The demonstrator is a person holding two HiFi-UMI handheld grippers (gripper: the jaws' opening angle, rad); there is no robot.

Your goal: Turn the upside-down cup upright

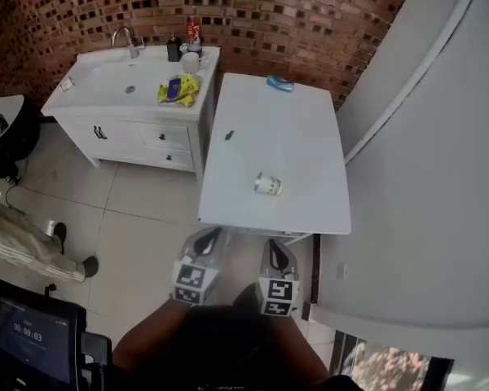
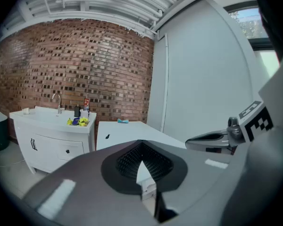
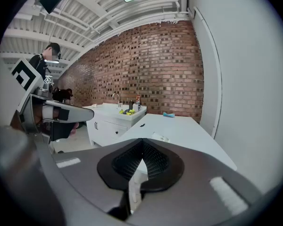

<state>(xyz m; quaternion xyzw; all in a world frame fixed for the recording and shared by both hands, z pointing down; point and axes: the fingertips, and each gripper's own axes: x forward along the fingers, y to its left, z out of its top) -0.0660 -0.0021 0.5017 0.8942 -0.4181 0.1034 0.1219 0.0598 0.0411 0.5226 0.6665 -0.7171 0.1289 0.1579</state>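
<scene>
A small white paper cup [image 1: 268, 185] with a green print sits near the front edge of the white table [image 1: 301, 137]; in the right gripper view the cup [image 3: 161, 137] shows as a small pale shape on the tabletop. Both grippers hover below the table's front edge, short of the cup. The left gripper [image 1: 209, 237] is shut and holds nothing, its jaws meeting in a thin slit in its own view [image 2: 141, 147]. Beside it, the right gripper [image 1: 278, 250] is also shut and empty [image 3: 142, 144].
A white sink cabinet [image 1: 130, 120] stands left of the table, with a yellow packet [image 1: 178, 90] and bottles on top. A blue item [image 1: 279, 83] lies at the table's far end, a small dark item [image 1: 228, 135] at its left side. A white wall runs along the right. A person's legs [image 1: 33, 243] are at left.
</scene>
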